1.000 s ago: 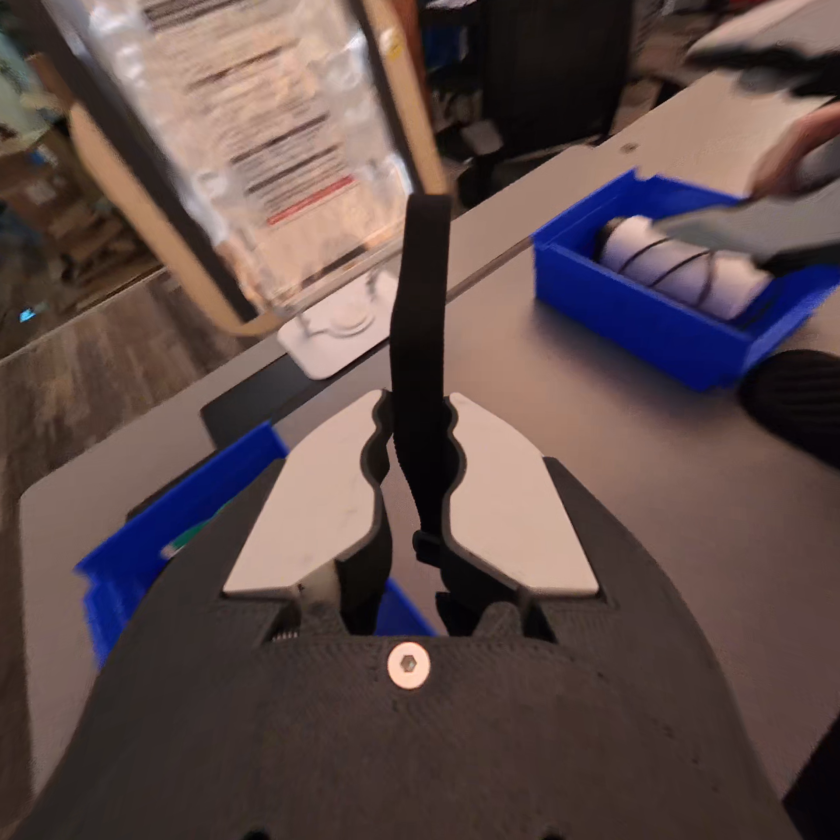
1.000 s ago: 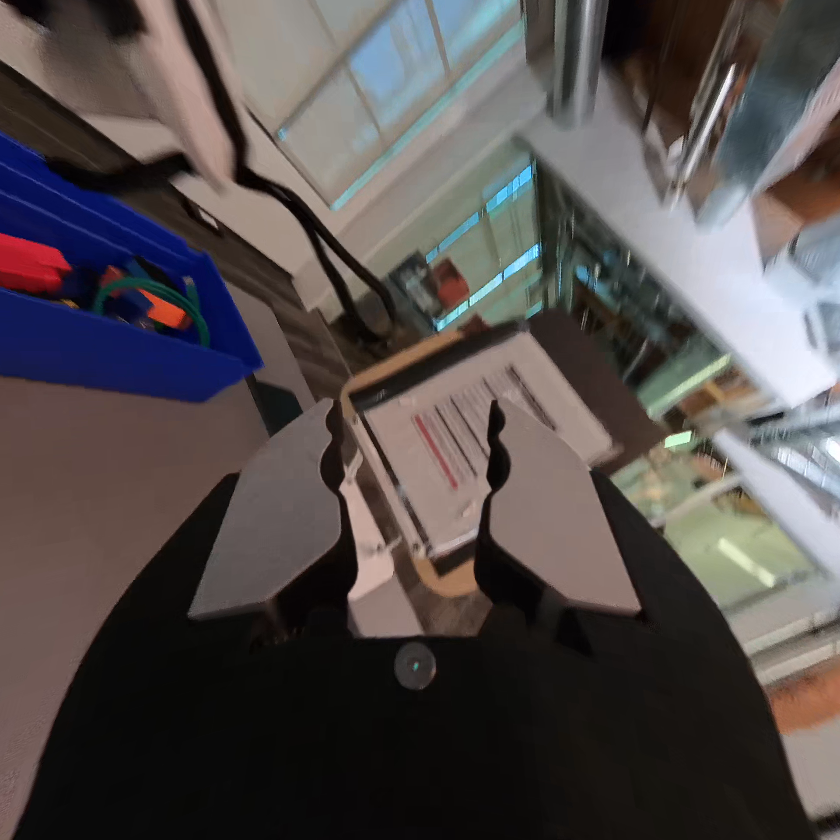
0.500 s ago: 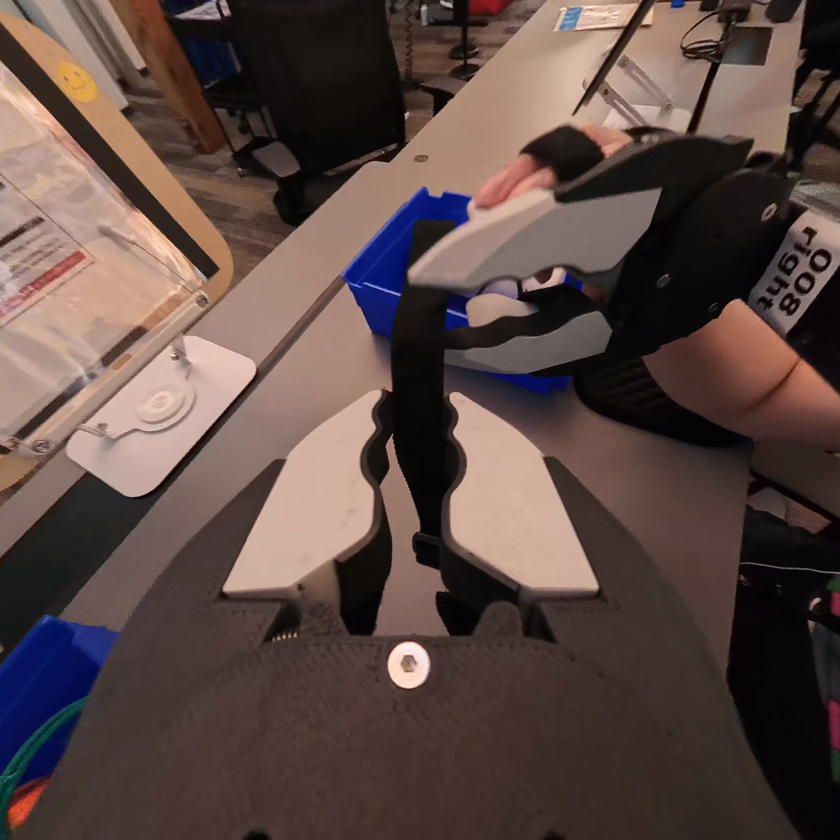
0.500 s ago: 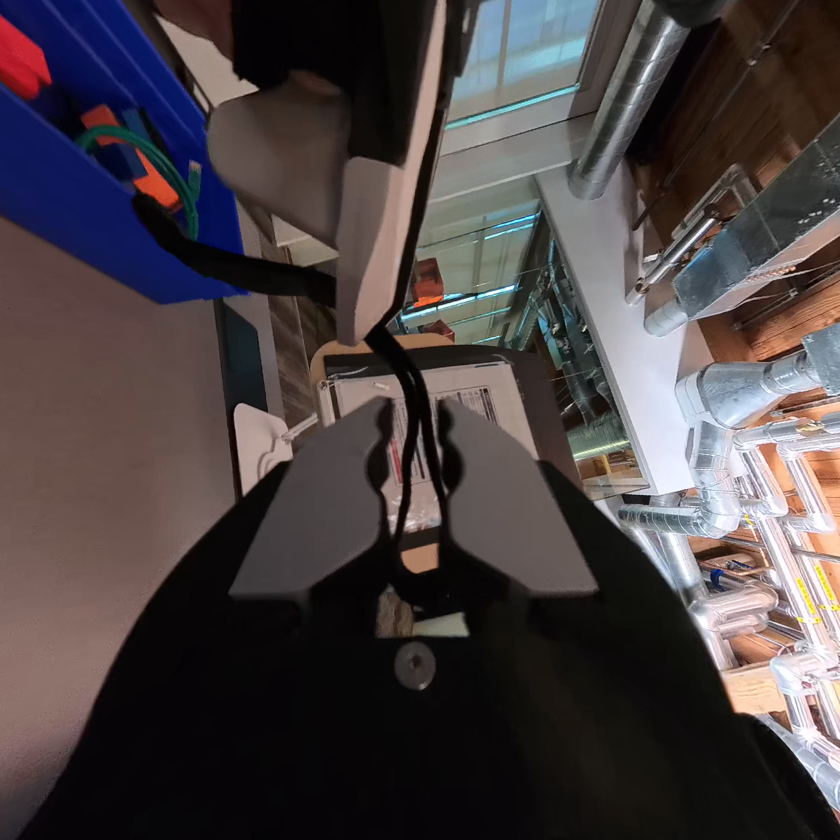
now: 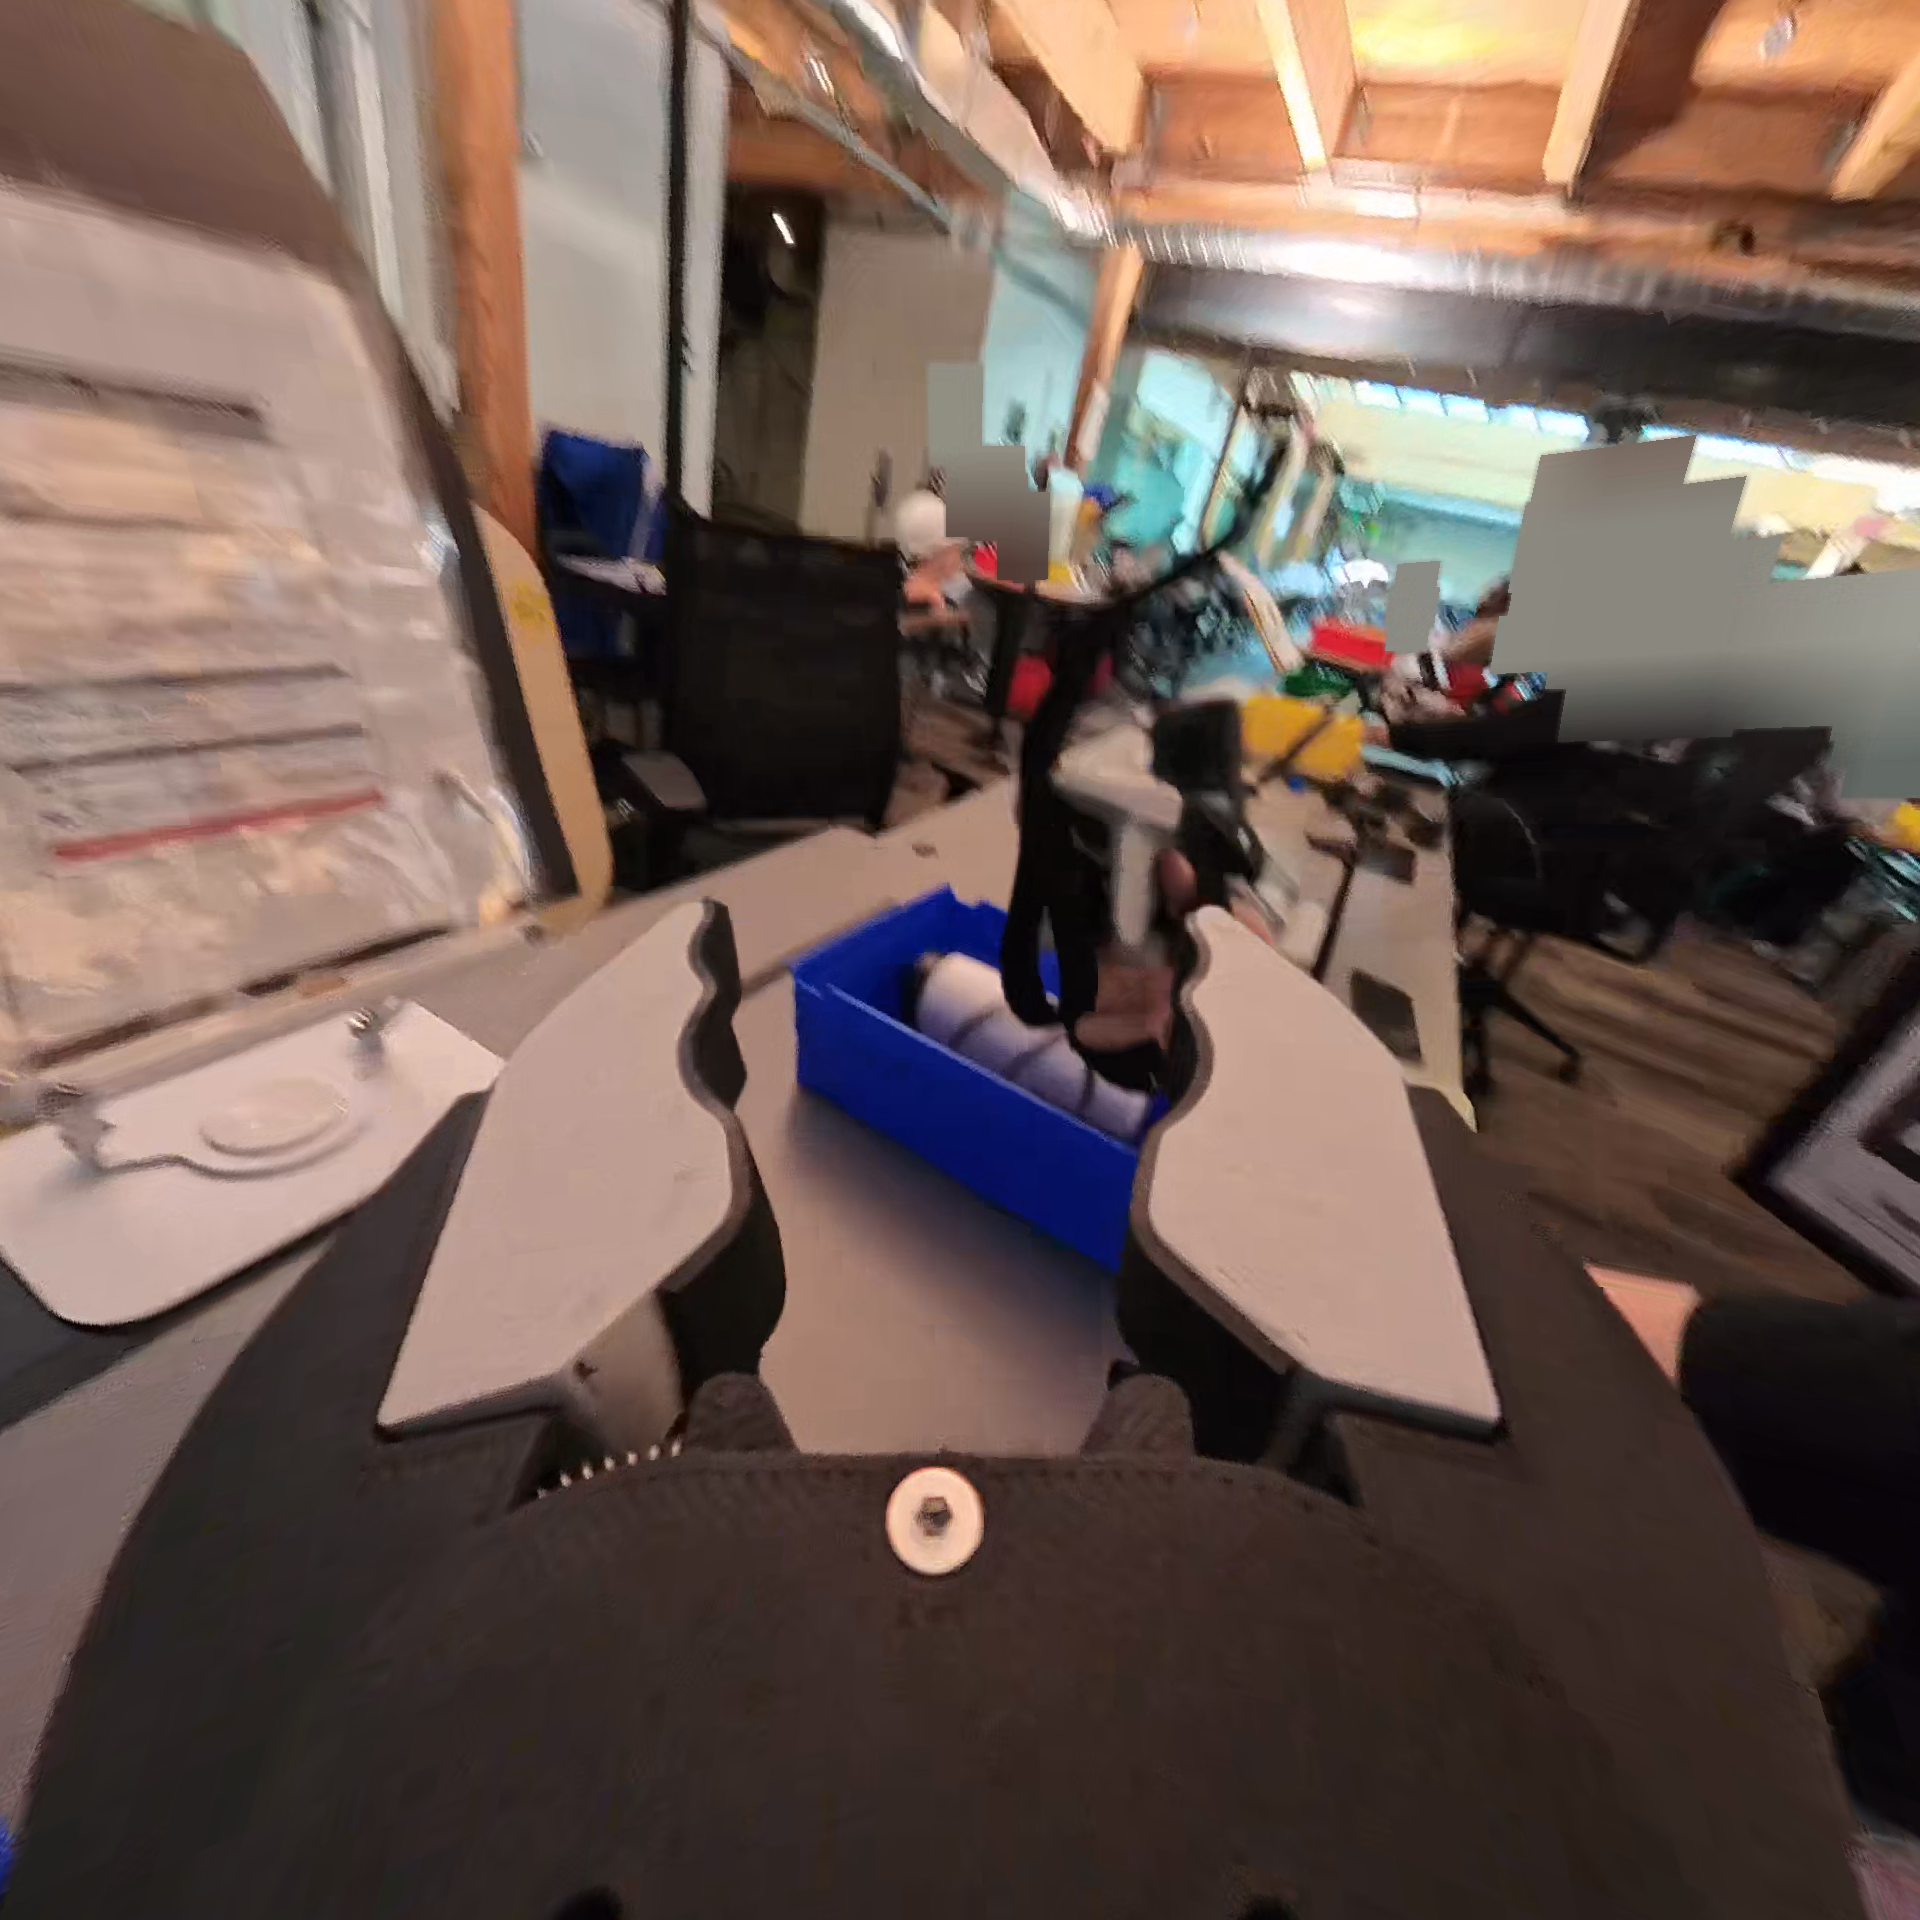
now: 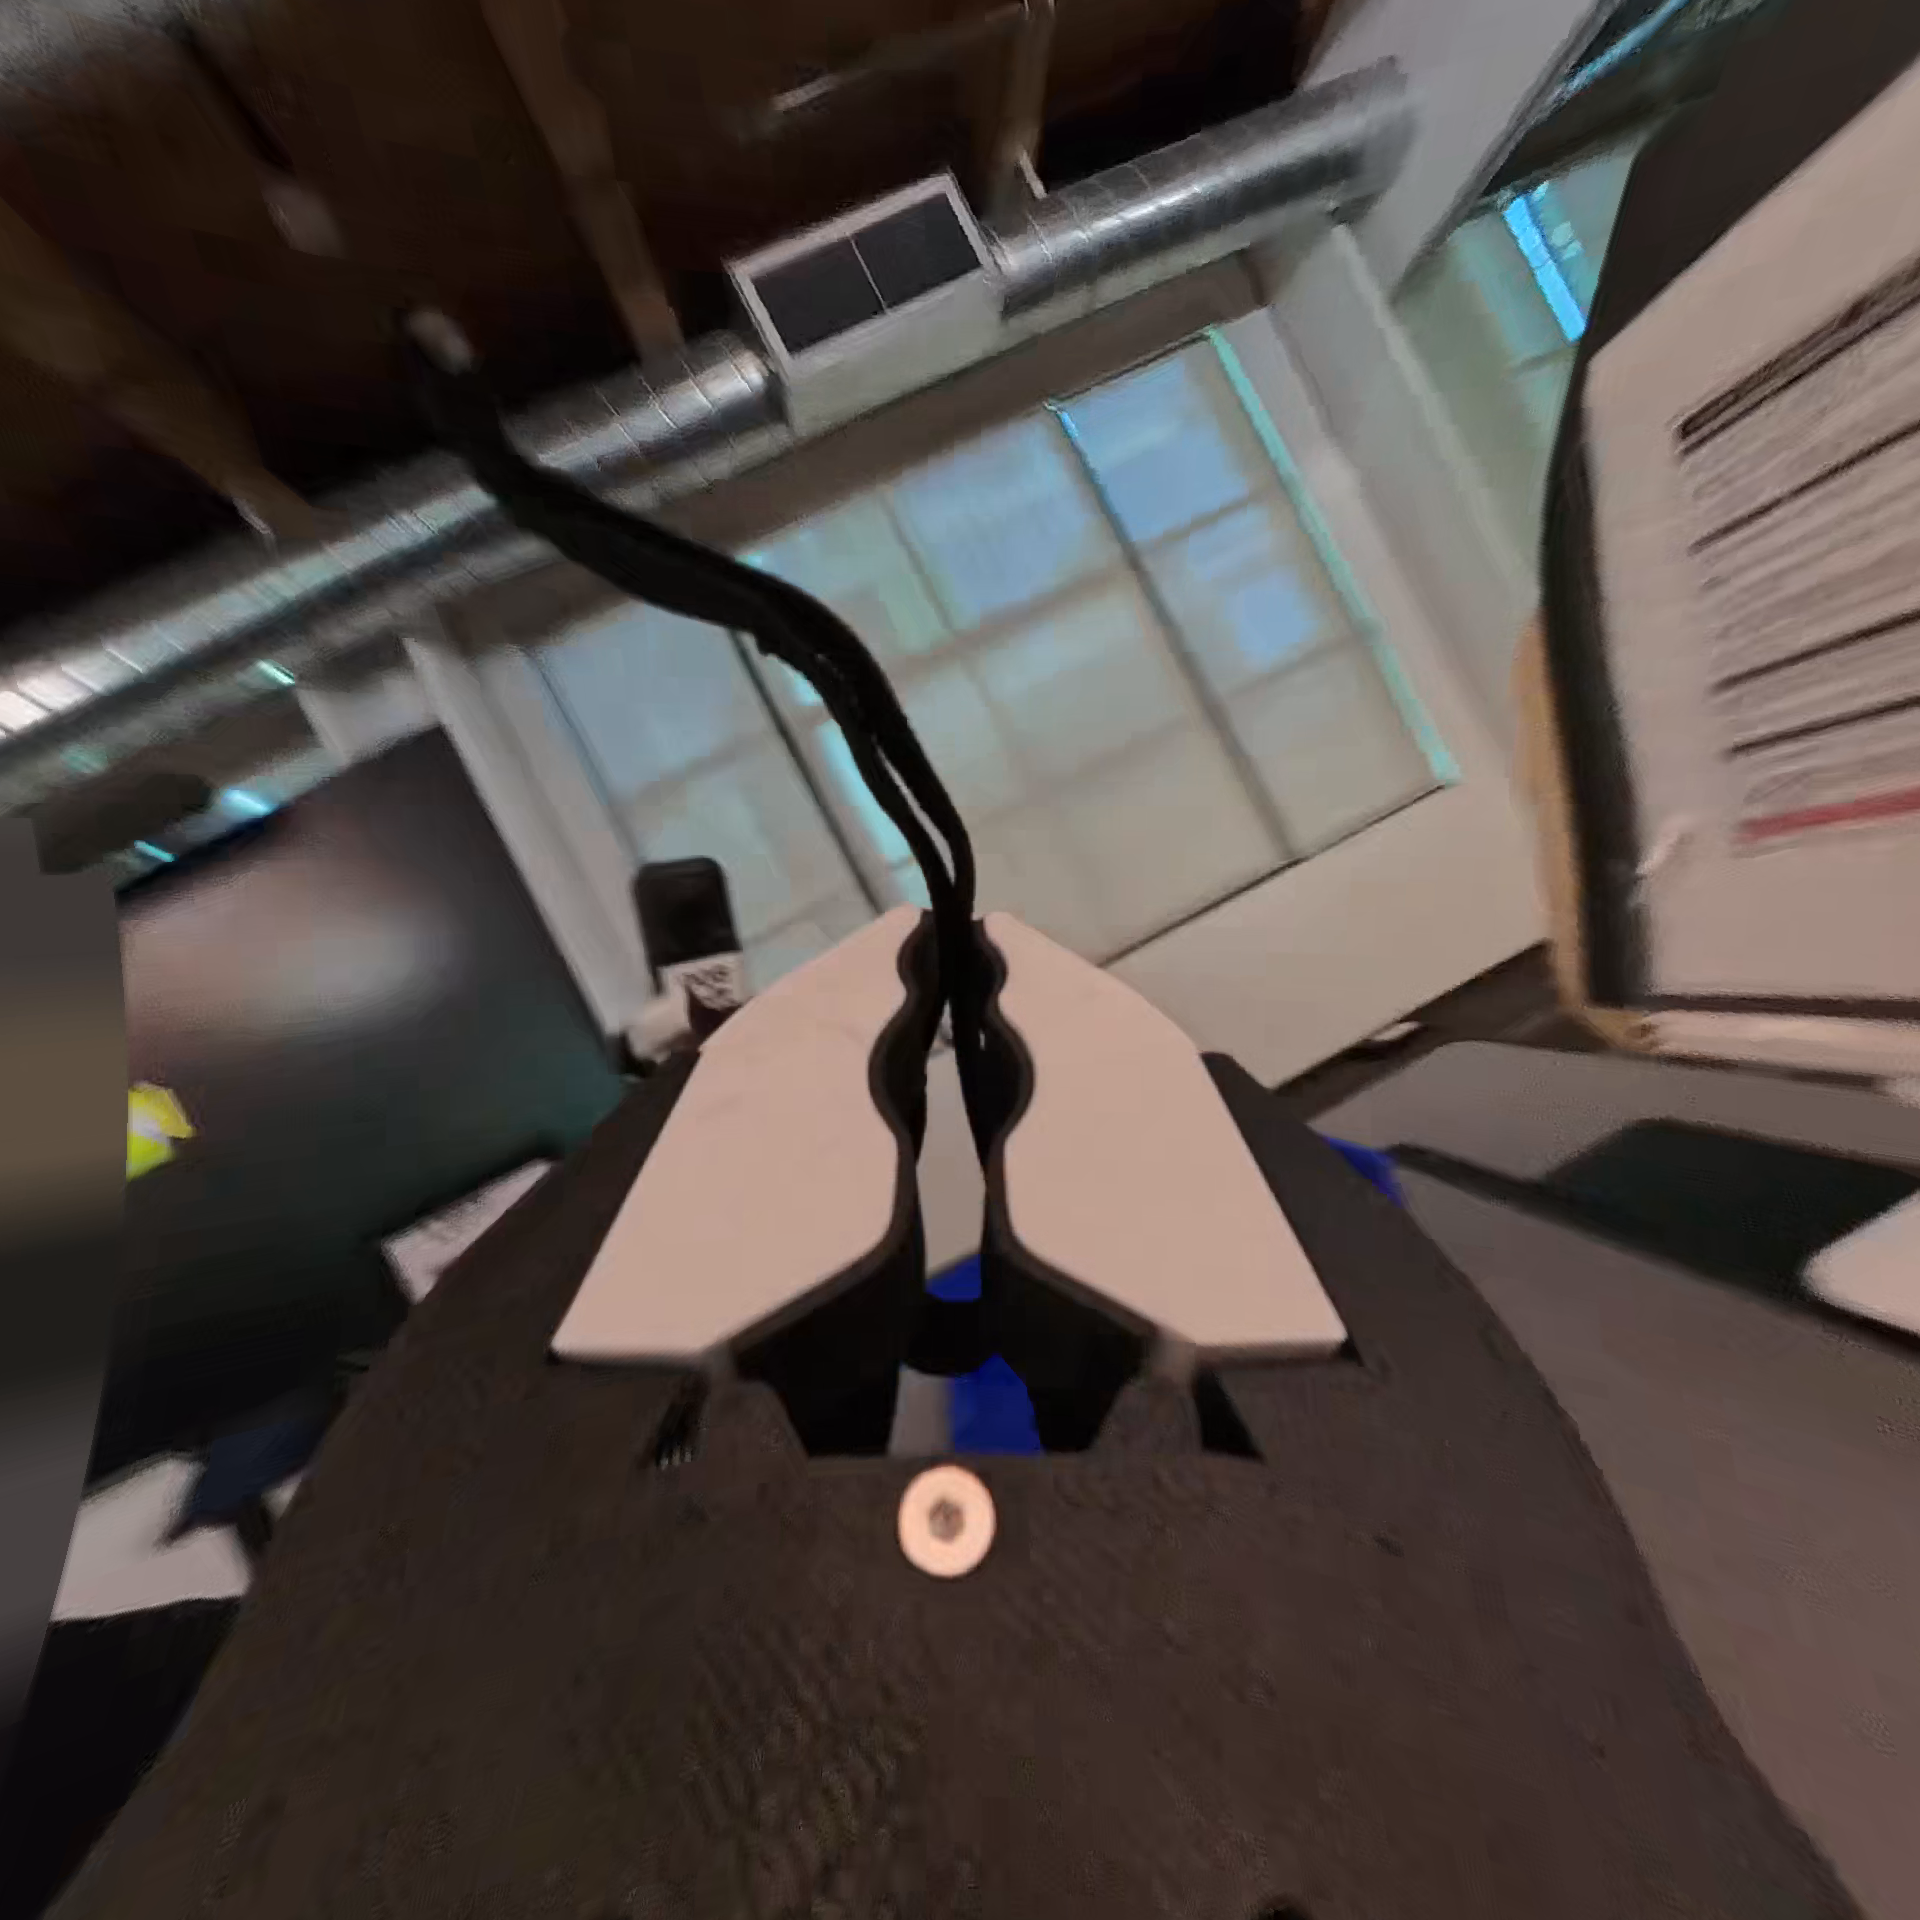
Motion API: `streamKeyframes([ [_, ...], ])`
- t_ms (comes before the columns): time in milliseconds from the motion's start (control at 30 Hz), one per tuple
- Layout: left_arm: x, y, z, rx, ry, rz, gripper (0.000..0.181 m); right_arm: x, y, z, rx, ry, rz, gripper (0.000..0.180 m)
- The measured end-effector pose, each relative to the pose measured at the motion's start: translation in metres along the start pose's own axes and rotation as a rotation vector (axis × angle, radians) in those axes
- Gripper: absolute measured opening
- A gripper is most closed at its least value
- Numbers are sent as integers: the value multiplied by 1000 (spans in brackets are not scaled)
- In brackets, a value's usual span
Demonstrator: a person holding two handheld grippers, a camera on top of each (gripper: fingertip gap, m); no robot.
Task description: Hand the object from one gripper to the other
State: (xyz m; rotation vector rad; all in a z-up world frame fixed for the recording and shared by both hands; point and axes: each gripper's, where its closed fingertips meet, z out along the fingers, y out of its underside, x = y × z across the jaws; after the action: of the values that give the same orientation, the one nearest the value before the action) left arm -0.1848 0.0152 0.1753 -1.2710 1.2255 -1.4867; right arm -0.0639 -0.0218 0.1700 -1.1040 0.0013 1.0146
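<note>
The object is a black strap. In the right wrist view my right gripper [image 6: 951, 935] is shut on the black strap [image 6: 831, 644], which runs up and left out of the fingertips. In the left wrist view my left gripper [image 5: 956, 920] is open and empty, low over the grey table [image 5: 935, 1299]. Beyond it the strap [image 5: 1044, 831] hangs as a loop from the blurred right gripper [image 5: 1132, 821], above a blue bin [image 5: 935, 1101] holding a white roll [image 5: 997, 1023].
A clear sign holder [image 5: 187, 675] on a white base plate [image 5: 208, 1143] stands at the table's left; it also shows in the right wrist view [image 6: 1766, 623]. Black office chairs [image 5: 779, 686] and cluttered desks lie beyond the table. A dark sleeve [image 5: 1808, 1455] is at right.
My left gripper has opened and let go of the strap. My right gripper has shut on it and carried it away, over the blue bin. Both views have swung upward.
</note>
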Motion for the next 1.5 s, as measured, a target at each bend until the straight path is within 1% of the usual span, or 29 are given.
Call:
streamKeyframes([
  [67,9,22,19,-103,72,-15,81,2,4,-1,-3,-52,79,4],
  [233,28,70,77,-262,202,-13,79,-18,24,10,-79,-166,90,5],
  [333,40,88,94,-317,290,-31,73,-26,26,11,-84,-194,109,6],
  [367,42,89,98,-313,301,-33,67,-25,25,11,-85,-190,107,6],
  [400,43,89,100,-299,313,-28,56,-25,25,11,-86,-186,105,6],
  [433,44,87,100,-285,327,-24,39,-23,24,10,-87,-181,105,6],
  [467,43,85,100,-274,331,-22,17,-21,22,9,-81,-168,107,6],
  [500,39,83,99,-264,317,-22,8,-17,19,8,-67,-151,106,7],
  [533,33,80,97,-253,293,-16,6,-13,16,6,-56,-129,90,9],
  [600,16,75,90,-250,209,25,5,1,6,2,-29,-36,22,30],
  [633,3,74,86,-257,133,66,5,8,2,-2,-28,21,-40,38],
  [667,-13,70,80,-253,42,120,4,16,-2,-6,-37,81,-119,41],
  [800,-77,43,44,-207,-377,417,4,52,-29,-34,-84,405,-508,45],
  [867,-100,29,21,-202,-574,558,4,57,-46,-49,-102,540,-718,46],
  [933,-111,20,7,-207,-684,650,5,55,-57,-58,-139,632,-917,48],
  [1000,-113,13,1,-188,-735,710,5,50,-62,-61,-190,694,-1096,47],
  [1067,-110,10,3,-169,-743,769,5,42,-52,-53,-263,680,-1220,45],
  [1100,-108,9,4,-168,-750,798,5,38,-39,-46,-314,633,-1240,44],
  [1167,-104,8,8,-175,-765,858,4,30,-2,-28,-438,483,-1201,43],
  [1233,-99,10,12,-185,-764,907,4,23,40,-17,-586,337,-1116,41],
  [1267,-97,11,14,-192,-758,920,4,23,56,-15,-657,299,-1084,41],
  [1333,-91,16,21,-209,-719,937,4,27,77,-15,-749,275,-1055,42],
  [1367,-87,18,24,-216,-697,949,4,29,81,-14,-767,273,-1046,43],
  [1433,-81,21,29,-234,-676,970,4,31,86,-13,-775,274,-1008,42],
  [1500,-77,23,32,-255,-673,984,4,39,84,-15,-793,328,-997,43],
])
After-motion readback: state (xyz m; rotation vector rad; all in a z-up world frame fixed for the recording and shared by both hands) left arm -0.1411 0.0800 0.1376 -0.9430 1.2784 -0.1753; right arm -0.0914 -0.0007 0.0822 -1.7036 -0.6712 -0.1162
